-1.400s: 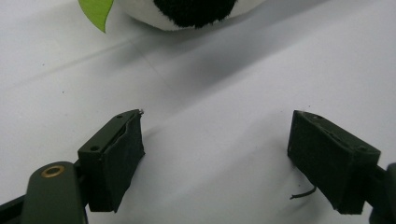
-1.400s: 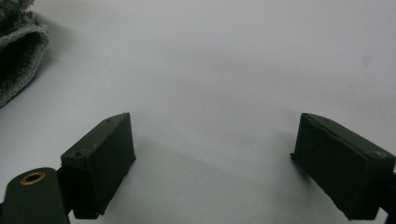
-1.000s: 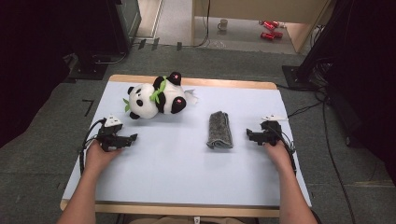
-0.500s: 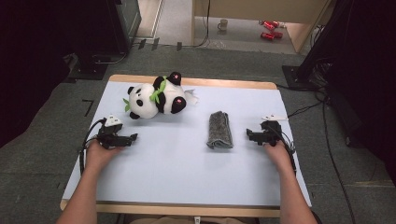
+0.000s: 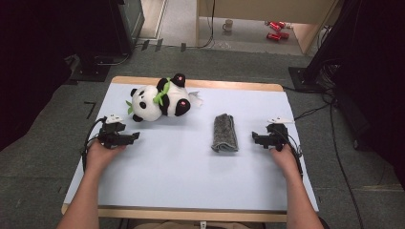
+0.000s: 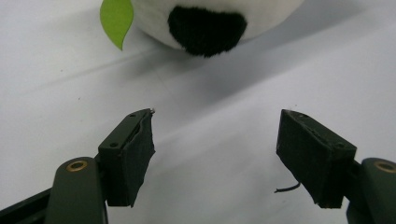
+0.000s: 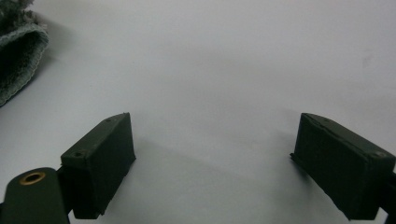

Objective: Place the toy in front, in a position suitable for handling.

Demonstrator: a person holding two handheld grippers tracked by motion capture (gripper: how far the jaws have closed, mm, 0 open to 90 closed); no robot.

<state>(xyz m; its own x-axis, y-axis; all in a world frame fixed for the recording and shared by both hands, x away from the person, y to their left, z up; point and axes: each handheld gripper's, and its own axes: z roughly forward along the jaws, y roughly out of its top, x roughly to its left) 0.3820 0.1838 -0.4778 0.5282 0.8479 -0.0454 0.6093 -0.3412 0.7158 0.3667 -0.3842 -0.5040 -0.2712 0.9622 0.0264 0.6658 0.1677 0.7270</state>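
**A:** While you rest both hands on the table (image 5: 191, 191), your left gripper (image 5: 134, 137) sits near the left edge, pointing right, and your right gripper (image 5: 254, 139) sits near the right edge, pointing left.

**B:** How do my jaws stand?

**A:** On your left gripper they have just been closing a little, yet they are spread with only bare tabletop between them. In the left gripper view the two black pads (image 6: 135, 154) stand well apart and pinch nothing. Your right gripper is spread wide too; in the right gripper view its pads (image 7: 100, 163) frame nothing but the pale surface.

**B:** Where is the panda?

**A:** The plush panda (image 5: 160, 99) lies on its side at the far left of the table, beyond your left gripper and apart from it. A green leaf (image 5: 162, 90) sits at its neck. From the left gripper view you see the lower edge of its white body with a black patch, and a green leaf tip, at the top of the frame.

**B:** And the cloth?

**A:** The folded grey cloth (image 5: 225, 132) lies right of centre, its long side running near to far, between the panda and your right gripper. It is just left of your right gripper's tips and not touching them. In the right gripper view its edge shows at the upper left corner.
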